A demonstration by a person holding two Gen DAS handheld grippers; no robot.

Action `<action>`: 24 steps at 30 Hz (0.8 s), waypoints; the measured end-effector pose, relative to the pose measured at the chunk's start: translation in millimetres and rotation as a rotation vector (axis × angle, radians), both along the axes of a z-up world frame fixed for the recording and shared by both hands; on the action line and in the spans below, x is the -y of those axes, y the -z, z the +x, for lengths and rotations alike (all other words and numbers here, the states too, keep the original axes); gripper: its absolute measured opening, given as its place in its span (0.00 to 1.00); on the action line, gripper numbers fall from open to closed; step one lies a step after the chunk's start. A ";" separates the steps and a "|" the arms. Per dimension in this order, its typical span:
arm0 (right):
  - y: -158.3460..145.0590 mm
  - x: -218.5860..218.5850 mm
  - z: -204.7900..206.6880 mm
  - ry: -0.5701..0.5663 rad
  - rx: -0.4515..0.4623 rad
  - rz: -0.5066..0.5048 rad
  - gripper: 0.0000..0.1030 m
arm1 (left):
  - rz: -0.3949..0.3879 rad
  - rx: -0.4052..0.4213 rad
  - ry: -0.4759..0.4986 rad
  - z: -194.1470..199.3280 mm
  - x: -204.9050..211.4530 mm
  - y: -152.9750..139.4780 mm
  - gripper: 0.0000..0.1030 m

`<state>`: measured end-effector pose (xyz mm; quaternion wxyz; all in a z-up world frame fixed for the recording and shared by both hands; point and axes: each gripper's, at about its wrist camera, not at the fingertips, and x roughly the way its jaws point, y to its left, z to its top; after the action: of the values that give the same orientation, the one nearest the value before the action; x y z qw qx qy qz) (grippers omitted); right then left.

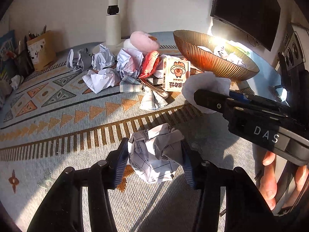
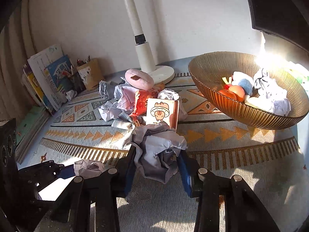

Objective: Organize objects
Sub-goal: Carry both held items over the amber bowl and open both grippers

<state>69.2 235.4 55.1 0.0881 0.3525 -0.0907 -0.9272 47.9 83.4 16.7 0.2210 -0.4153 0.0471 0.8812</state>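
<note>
- Left gripper (image 1: 154,154) is clamped on a crumpled lined paper ball (image 1: 154,154), both pads pressing its sides, low over the patterned rug (image 1: 58,116) near its front edge.
- Right gripper (image 2: 157,162) is pinching a grey-white paper wad (image 2: 157,152), just in front of the cartoon card box (image 2: 161,112).
- Ribbed amber bowl (image 2: 222,100) sits toward the rug's far right corner, with toys and paper inside.
- More crumpled sheets (image 1: 102,77) are heaped mid-rug by the white lamp base (image 2: 162,71).

A home room: patterned tablecloth (image 2: 222,135), books (image 2: 48,81), lamp stand (image 2: 143,54), wall-mounted TV (image 1: 247,9).
</note>
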 end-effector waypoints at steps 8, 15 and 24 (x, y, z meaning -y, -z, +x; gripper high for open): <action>-79.1 -90.5 51.0 0.170 -0.194 -0.105 0.39 | 0.086 -0.149 0.128 -9.6 -49.4 -79.1 0.47; -139.6 -149.0 39.0 0.394 -0.276 -0.068 0.39 | 0.153 -0.250 0.203 -55.7 -117.6 -130.3 0.47; -100.0 -181.9 -52.2 0.422 -0.101 -0.198 0.48 | 0.147 -0.221 0.139 -116.2 -157.5 -93.2 0.89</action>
<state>17.0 417.3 155.1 -0.0692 0.2683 -0.2484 -0.9282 -68.3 241.0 110.0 0.3050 -0.2941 0.0351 0.9051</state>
